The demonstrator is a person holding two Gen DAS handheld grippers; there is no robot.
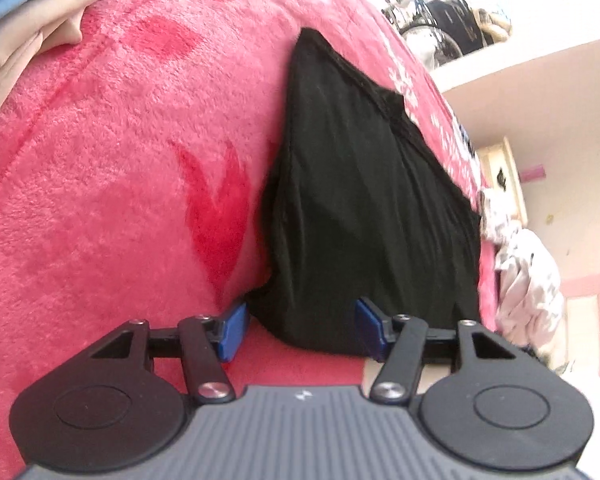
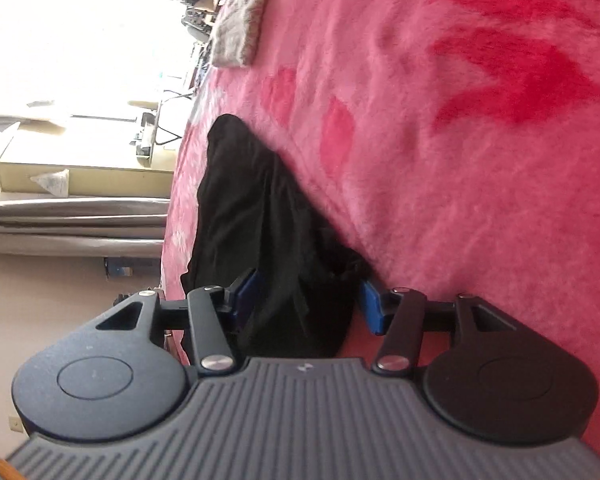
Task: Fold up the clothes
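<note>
A black garment (image 1: 360, 200) lies folded into a narrow shape on the pink plush blanket (image 1: 120, 160), near the bed's edge. My left gripper (image 1: 302, 330) is open, with the near end of the garment lying between its blue pads (image 1: 234, 332); bare blanket shows between the left pad and the cloth. From the other end, the right wrist view shows the same black garment (image 2: 252, 208) on the blanket (image 2: 460, 200). My right gripper (image 2: 308, 304) is open too. Its pads (image 2: 372, 308) straddle the bunched end of the cloth without squeezing it.
Beige and blue clothes (image 1: 28, 20) are piled at the far left of the bed. A white crumpled cloth (image 1: 528, 280) hangs off the bed's edge. A grey furry cloth (image 2: 240, 28) lies at the far end. Beyond the edge are a box (image 2: 80, 176) and a bicycle (image 1: 432, 28).
</note>
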